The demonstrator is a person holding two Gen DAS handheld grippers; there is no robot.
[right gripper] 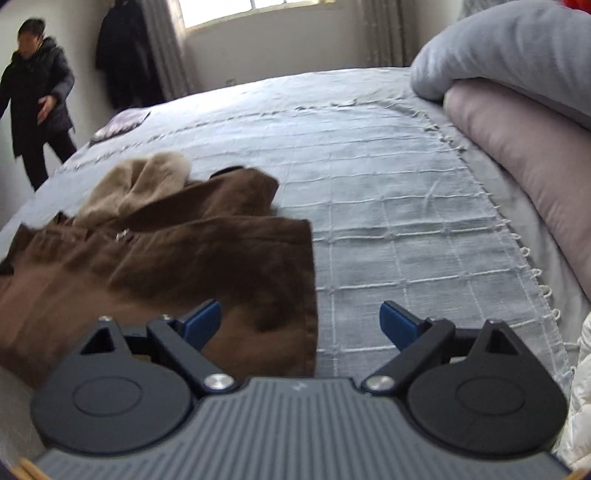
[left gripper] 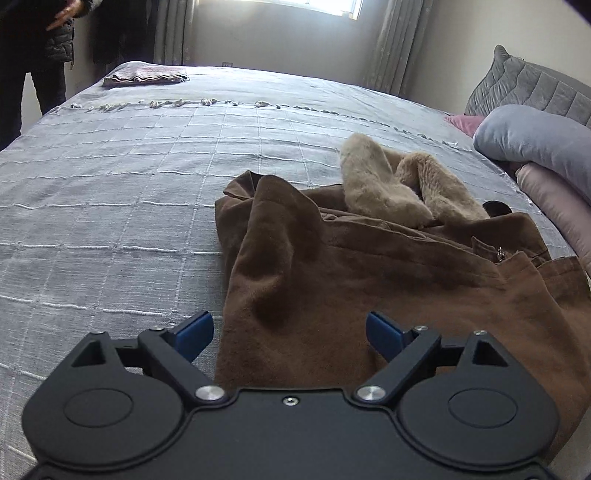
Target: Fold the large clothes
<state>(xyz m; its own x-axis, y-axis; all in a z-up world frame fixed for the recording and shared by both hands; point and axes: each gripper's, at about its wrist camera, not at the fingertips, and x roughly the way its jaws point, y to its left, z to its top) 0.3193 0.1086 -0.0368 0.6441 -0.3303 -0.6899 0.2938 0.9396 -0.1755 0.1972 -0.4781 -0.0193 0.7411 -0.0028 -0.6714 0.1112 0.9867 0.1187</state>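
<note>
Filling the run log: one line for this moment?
left claw: open, over brown coat | right claw: open, at coat edge | coat: crumpled on bed

Home bedroom, wide bed (left gripper: 110, 206) with grey bedspread, pillows (right gripper: 517, 48), curtained window (left gripper: 273, 7)

My left gripper (left gripper: 290, 334) held low and level, blue fingers (left gripper: 194, 334) spread wide, gripping nothing — my right gripper (right gripper: 301, 324) likewise, fingers (right gripper: 400, 324) parted, empty
</note>
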